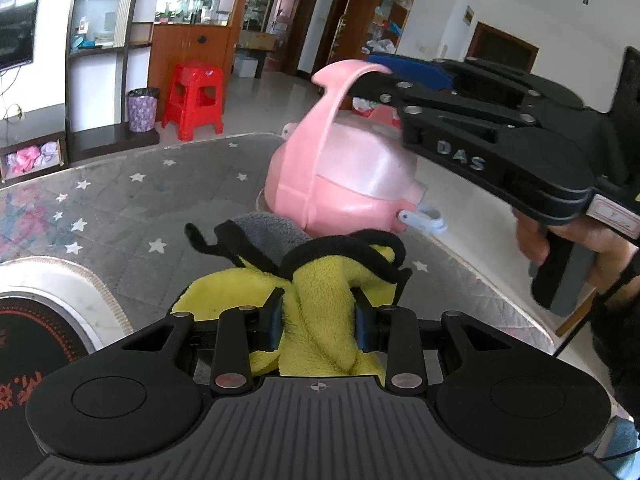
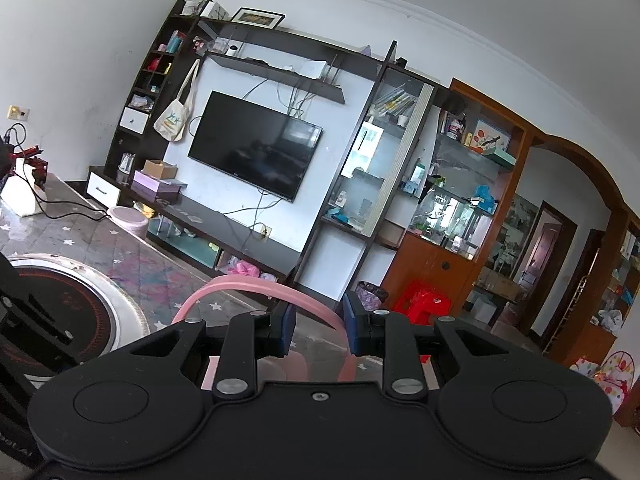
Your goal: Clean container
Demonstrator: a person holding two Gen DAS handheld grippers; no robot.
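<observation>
A pink plastic container [image 1: 344, 184] with a tall arched handle [image 2: 240, 282] lies tilted on the table. My right gripper [image 1: 376, 74] [image 2: 320, 328] comes in from the right, shut on the top of that handle. The pink band runs between its blue pads. A yellow and grey cloth [image 1: 320, 292] with black edging is bunched in my left gripper [image 1: 318, 320], which is shut on it. The cloth's grey end [image 1: 272, 236] lies just in front of the container's near side; whether it touches is hidden.
The table wears a grey cover with white stars [image 1: 140, 200]. A round black cooktop [image 1: 36, 340] [image 2: 60, 308] is set into it at the left. A person's hand [image 1: 600, 240] holds the right gripper's grip. A red stool [image 1: 196, 96] stands on the floor beyond the table.
</observation>
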